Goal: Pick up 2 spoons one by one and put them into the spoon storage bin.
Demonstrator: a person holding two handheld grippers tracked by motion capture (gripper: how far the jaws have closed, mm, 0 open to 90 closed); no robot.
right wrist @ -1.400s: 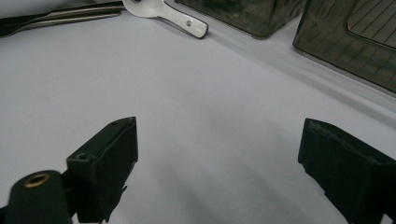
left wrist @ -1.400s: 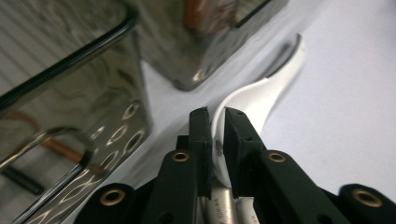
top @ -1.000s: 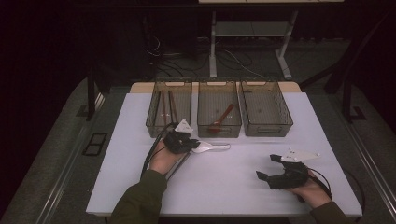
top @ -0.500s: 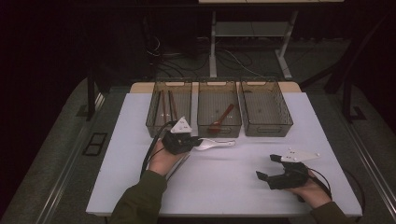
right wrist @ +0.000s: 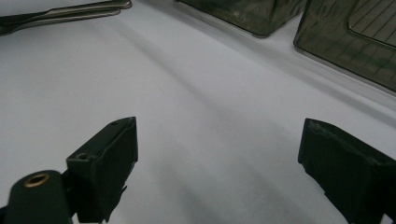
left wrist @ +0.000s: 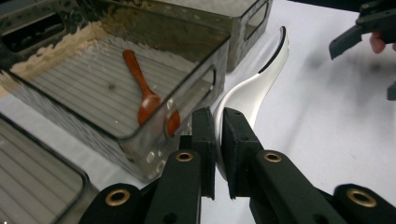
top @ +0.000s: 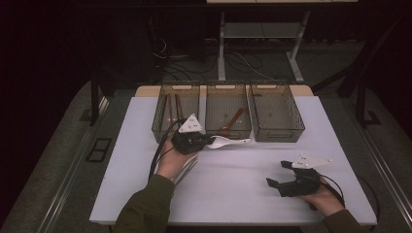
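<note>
My left gripper (top: 209, 141) is shut on the bowl end of a white spoon (top: 229, 141), which it holds above the table just in front of the middle bin (top: 228, 132). In the left gripper view the jaws (left wrist: 218, 116) pinch the white spoon (left wrist: 254, 86), whose handle points away to the upper right. A brown wooden spoon (left wrist: 145, 95) lies inside the middle bin (left wrist: 154, 140). My right gripper (top: 278, 174) rests low at the front right of the table, open, with nothing between its jaws (right wrist: 219, 135).
Three clear grey bins stand in a row at the back: the left bin (top: 165, 127) with thin brown sticks, the middle one, and the right bin (top: 279, 133). Metal utensils (right wrist: 65, 11) lie on the white table (top: 243, 194) near the left hand.
My left gripper has lifted the white spoon up off the table, toward the bins. The right gripper has stayed where it was, open.
</note>
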